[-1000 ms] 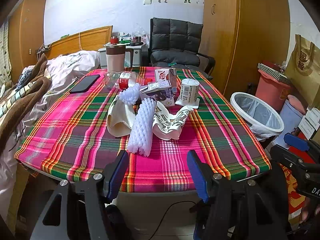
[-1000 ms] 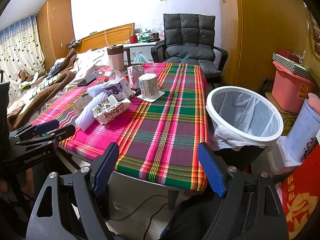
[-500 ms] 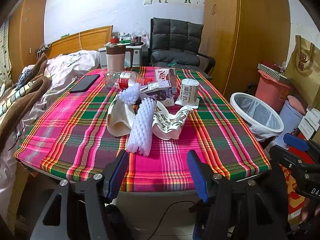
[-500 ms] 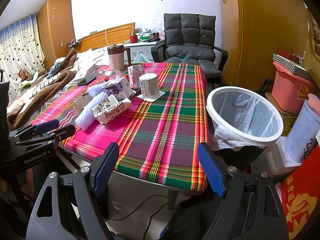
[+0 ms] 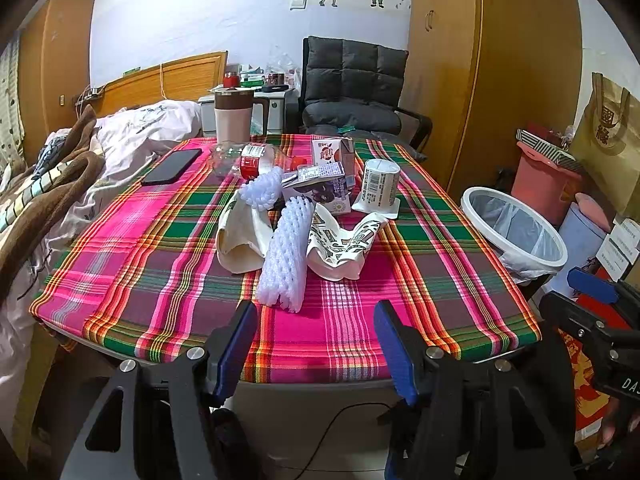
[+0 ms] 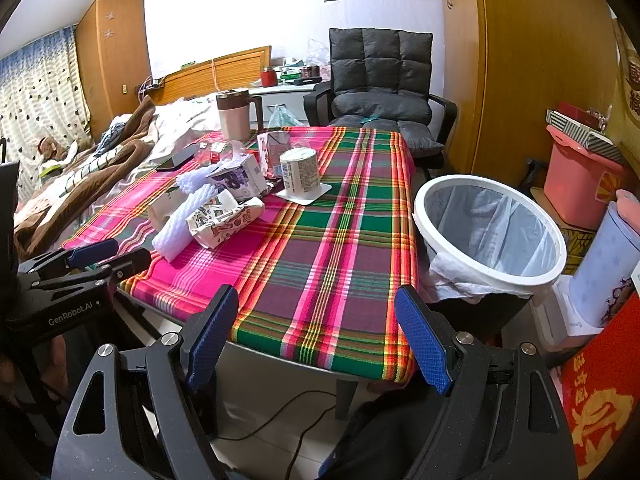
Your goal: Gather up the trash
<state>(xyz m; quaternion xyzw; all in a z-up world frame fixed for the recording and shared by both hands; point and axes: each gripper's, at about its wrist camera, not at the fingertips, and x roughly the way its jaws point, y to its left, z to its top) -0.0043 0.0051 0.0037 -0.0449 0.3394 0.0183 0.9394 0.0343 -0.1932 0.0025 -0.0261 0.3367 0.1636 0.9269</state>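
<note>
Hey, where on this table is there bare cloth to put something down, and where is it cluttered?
Free: the plaid tablecloth on the trash bin side, and the near strip before the foam sleeve. The corner below the phone is bare too. Crowded: the middle, around the cartons and yogurt cup.

Left wrist view faces the plaid table (image 5: 168,280) from its near edge; right wrist view looks from the near right corner, sharing table (image 6: 328,264) and bin (image 6: 488,236).

Plaid-clothed table (image 5: 168,280) bearing foam netting (image 5: 286,256), cartons (image 5: 320,190), phone (image 5: 172,166), perhaps a bottle (image 5: 248,158)
</note>
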